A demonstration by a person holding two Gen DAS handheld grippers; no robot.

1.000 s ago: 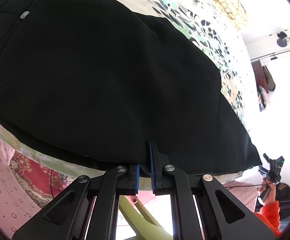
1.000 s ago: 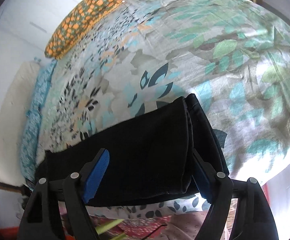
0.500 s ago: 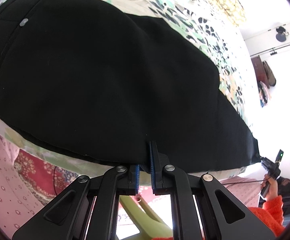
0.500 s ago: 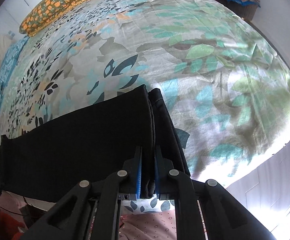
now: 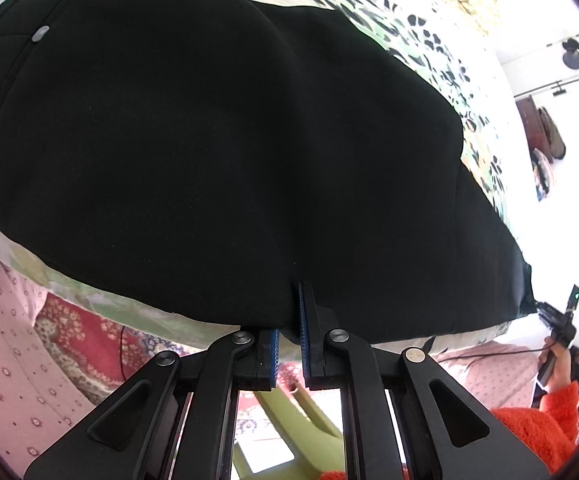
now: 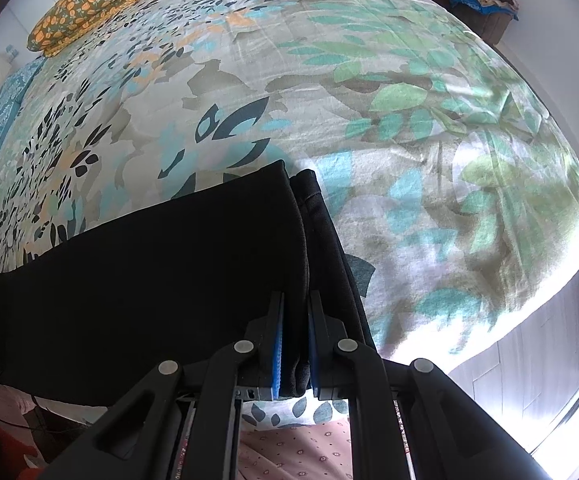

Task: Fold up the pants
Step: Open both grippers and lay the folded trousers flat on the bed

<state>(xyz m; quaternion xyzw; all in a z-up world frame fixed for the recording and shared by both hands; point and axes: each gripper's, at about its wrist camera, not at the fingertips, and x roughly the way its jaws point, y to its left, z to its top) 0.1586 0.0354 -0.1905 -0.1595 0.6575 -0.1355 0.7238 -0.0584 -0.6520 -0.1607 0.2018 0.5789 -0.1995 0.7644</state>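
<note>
Two grippers, left [image 5: 289, 336] and right [image 6: 294, 344], clamp black pants [image 5: 209, 152] flat on a leaf-print bedsheet [image 6: 369, 120] near a white wall [image 6: 537, 60].

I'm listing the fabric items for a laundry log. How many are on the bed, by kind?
Black pants: 1
Orange floral pillow: 1
Leaf-print bedsheet: 1
Total: 3

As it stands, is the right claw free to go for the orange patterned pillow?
Probably not: the right claw is shut on the black pants hem, and the pillow lies at the bed's far end.
</note>
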